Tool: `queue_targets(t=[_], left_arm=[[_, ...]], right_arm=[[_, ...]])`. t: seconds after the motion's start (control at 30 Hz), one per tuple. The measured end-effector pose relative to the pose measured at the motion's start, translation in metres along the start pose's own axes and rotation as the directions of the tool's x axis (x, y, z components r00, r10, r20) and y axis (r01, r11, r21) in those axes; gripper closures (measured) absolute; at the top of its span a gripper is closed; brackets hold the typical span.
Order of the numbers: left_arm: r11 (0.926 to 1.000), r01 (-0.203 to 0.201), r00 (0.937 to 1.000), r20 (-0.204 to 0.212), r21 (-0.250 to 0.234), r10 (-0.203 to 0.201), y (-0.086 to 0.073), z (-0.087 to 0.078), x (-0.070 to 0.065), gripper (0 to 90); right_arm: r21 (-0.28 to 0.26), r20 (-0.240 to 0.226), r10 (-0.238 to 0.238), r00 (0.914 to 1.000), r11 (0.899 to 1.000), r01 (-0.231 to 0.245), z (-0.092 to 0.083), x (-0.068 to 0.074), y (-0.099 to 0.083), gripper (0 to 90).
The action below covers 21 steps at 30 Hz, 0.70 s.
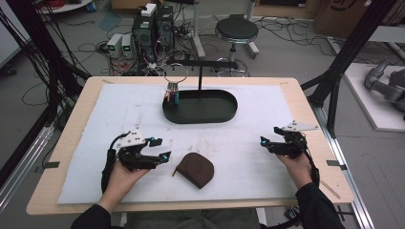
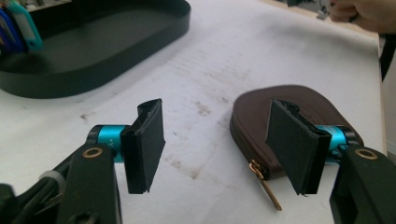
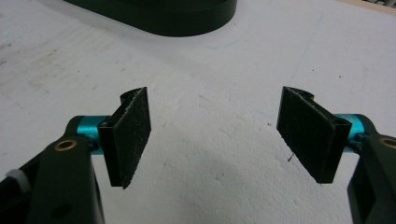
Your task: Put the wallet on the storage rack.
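The table is seen from above and fairly far off, looking toward 12 o'clock. Each gripper view is taken low and close, along the jaws; the black tray is shared at about 12.

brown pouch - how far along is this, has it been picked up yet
Not yet. The brown pouch lies flat on the white mat, zipped as far as can be seen. In hand: the left gripper sits beside it, jaws open, gripping nothing. The right gripper waits open, apart. Grasping remains.
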<state>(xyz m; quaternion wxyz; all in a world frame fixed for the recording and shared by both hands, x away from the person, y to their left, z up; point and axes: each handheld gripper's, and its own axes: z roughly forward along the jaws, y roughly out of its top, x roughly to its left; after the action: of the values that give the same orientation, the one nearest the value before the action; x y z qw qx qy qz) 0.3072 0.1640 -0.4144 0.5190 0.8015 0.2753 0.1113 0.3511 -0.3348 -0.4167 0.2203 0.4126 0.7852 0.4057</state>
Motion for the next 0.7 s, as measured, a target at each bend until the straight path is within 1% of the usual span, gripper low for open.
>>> queue_targets(t=[0.1,0.23,0.37,0.57,0.6,0.7], left_arm=[[0.9998,0.005,0.9998,0.02,0.02,-0.006,-0.001,0.006,-0.003,39.9],[0.9989,-0.004,0.9991,0.043,0.047,0.002,-0.001,0.013,-0.008,43.2],[0.9969,-0.001,0.9982,0.06,0.079,-0.003,-0.003,0.019,-0.01,46.9],[0.9916,0.045,0.9938,0.095,0.121,-0.057,-0.005,0.029,-0.01,50.9],[0.9905,0.045,0.9936,0.097,0.129,-0.058,-0.005,0.03,-0.011,52.4],[0.9877,0.058,0.993,0.093,0.146,-0.072,-0.005,0.036,-0.011,52.8]], right_arm=[[-0.001,0.0,0.0,1.0,1.0,0.0,0.0,0.0,0.0,26.7],[0.0,-0.001,0.0,1.0,1.0,0.0,0.0,0.0,0.0,26.7],[0.0,0.0,-0.001,1.0,1.0,0.001,0.0,0.0,0.0,26.7],[0.001,0.002,-0.002,1.0,1.0,0.002,0.001,0.0,0.0,26.8],[0.001,0.003,-0.002,1.0,1.0,0.002,0.001,0.0,0.0,26.7],[0.002,0.004,-0.004,1.0,1.0,0.004,0.001,0.0,0.0,26.8]])
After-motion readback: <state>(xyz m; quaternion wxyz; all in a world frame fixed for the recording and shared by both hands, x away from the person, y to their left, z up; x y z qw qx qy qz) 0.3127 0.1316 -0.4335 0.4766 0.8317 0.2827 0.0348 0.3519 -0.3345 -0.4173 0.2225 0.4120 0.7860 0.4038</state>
